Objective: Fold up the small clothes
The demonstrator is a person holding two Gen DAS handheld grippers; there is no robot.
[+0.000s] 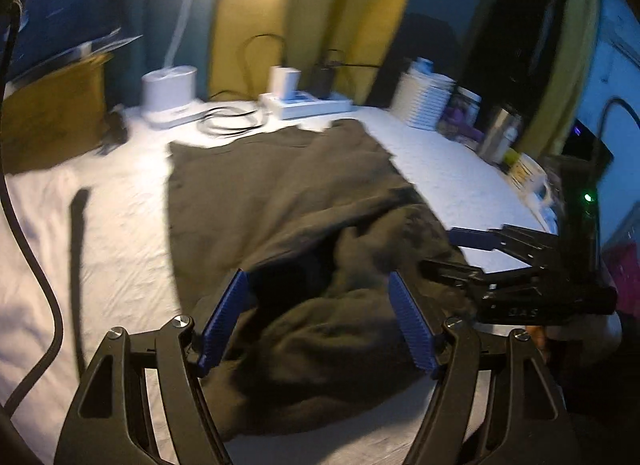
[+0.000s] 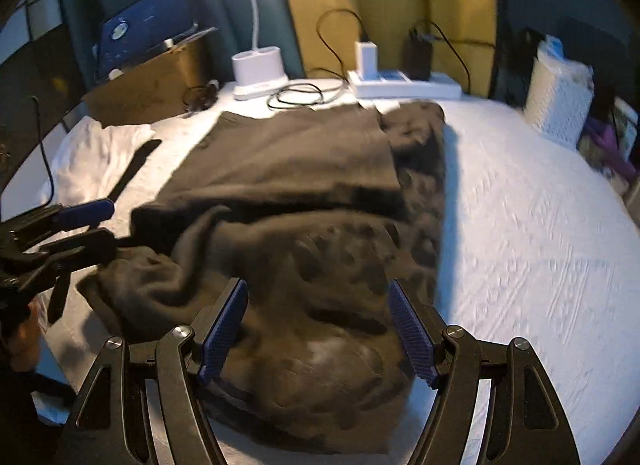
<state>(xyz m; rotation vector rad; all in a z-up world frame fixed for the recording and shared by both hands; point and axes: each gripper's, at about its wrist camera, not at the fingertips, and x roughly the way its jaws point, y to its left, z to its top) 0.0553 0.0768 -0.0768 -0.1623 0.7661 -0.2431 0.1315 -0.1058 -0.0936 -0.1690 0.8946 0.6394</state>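
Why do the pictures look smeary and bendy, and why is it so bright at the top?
Left wrist view: the boxes at the back and the dark cloth are smeared by motion blur, and the edges bulge from the fisheye lens. Right wrist view: the lamp glares white at the top, the white basket is blurred, and the corners are black.

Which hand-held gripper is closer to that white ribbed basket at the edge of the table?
Right. The right hand-held gripper is on the white basket's side of the dark garment; the left hand-held gripper sits across it, farther away.
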